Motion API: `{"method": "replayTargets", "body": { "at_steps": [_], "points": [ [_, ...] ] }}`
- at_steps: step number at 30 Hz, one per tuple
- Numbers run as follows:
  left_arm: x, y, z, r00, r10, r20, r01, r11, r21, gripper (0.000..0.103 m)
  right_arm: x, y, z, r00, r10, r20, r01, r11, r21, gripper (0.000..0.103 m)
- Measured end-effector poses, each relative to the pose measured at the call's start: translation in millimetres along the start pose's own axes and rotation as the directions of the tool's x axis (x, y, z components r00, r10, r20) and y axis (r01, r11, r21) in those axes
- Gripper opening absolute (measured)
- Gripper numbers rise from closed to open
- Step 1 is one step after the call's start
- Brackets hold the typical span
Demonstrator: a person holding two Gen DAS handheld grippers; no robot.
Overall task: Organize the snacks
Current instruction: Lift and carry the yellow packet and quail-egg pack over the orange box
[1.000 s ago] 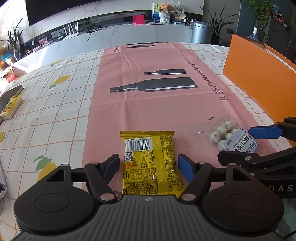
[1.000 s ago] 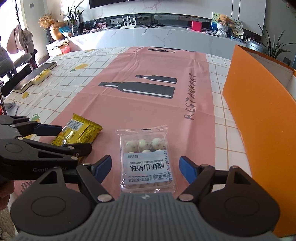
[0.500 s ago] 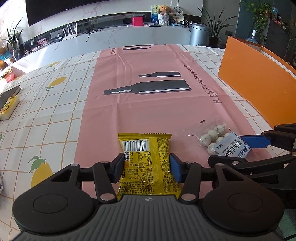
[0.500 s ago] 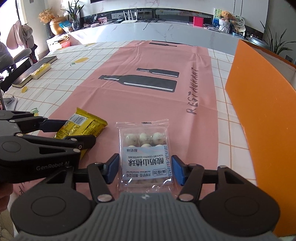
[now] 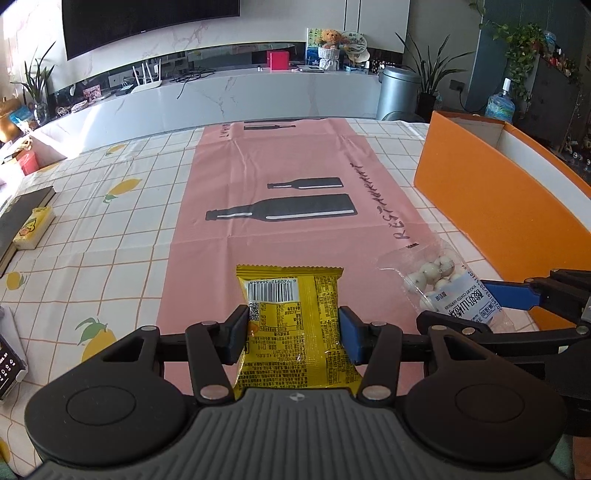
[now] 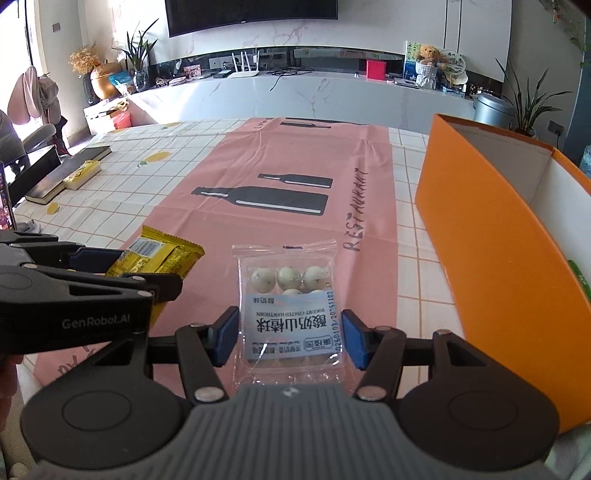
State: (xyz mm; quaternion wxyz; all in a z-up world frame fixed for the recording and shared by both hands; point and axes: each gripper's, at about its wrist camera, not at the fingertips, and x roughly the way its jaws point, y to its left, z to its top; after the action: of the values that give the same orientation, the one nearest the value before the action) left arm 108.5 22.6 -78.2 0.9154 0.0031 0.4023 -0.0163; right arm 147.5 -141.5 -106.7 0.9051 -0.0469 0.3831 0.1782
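A dark screen [image 5: 147,26] hung on the marble wall [image 6: 388,33] above a long white counter [image 5: 258,92]; daylight entered left.

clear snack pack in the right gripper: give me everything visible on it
The clear snack pack is a flat, transparent plastic pouch with crimped ends, holding round whitish speckled balls. A pale blue-white label with dark print covers its near half, reading upside down from the right wrist. The right gripper is shut on it, its blue pads pressing the two side edges. It appears lifted off the pink mat, the far end pointing away. Nothing else touches it; the yellow packet is apart, to its left.
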Motion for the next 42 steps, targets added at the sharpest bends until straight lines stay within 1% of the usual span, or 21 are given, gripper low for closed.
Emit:
{"method": "replayTargets", "body": {
  "at_steps": [7,11,16,20,24,27,30,35,39,42],
  "points": [
    [-29,-21,16,0.998,-0.031,0.061,0.03,0.999,0.015,0.058,-50,-19,9,0.995,-0.042,0.088,0.04,0.999,0.032,0.057],
    [-47,-38,32,0.992,-0.07,0.106,0.066,0.997,0.04,0.058,-77,-31,16,0.989,-0.069,0.132,0.067,0.997,0.025,0.057],
    [-61,-65,56,0.979,-0.135,0.155,0.122,0.988,0.089,0.058,-110,-54,28,0.976,-0.116,0.185,0.117,0.993,0.007,0.057],
    [-63,-88,77,0.966,-0.195,0.171,0.173,0.976,0.135,0.058,-128,-76,41,0.966,-0.153,0.211,0.156,0.988,0.003,0.057],
    [-57,-111,98,0.952,-0.252,0.175,0.221,0.959,0.178,0.058,-138,-103,54,0.957,-0.196,0.215,0.201,0.98,0.0,0.057],
    [-46,-129,111,0.943,-0.292,0.157,0.256,0.942,0.217,0.058,-139,-125,62,0.955,-0.221,0.196,0.226,0.974,-0.001,0.057],
    [-32,-145,123,0.938,-0.321,0.128,0.282,0.925,0.253,0.058,-130,-148,72,0.957,-0.242,0.16,0.245,0.97,0.0,0.057],
    [-7,-172,132,0.938,-0.337,0.076,0.294,0.895,0.335,0.058,-106,-183,79,0.958,-0.275,0.084,0.277,0.961,-0.015,0.057],
    [20,-190,138,0.937,-0.35,0.012,0.319,0.868,0.381,0.058,-81,-210,83,0.963,-0.27,0.008,0.27,0.963,-0.008,0.057],
    [41,-203,139,0.94,-0.339,-0.044,0.325,0.846,0.422,0.058,-60,-224,85,0.963,-0.264,-0.051,0.263,0.965,-0.022,0.057]
  ]
}}
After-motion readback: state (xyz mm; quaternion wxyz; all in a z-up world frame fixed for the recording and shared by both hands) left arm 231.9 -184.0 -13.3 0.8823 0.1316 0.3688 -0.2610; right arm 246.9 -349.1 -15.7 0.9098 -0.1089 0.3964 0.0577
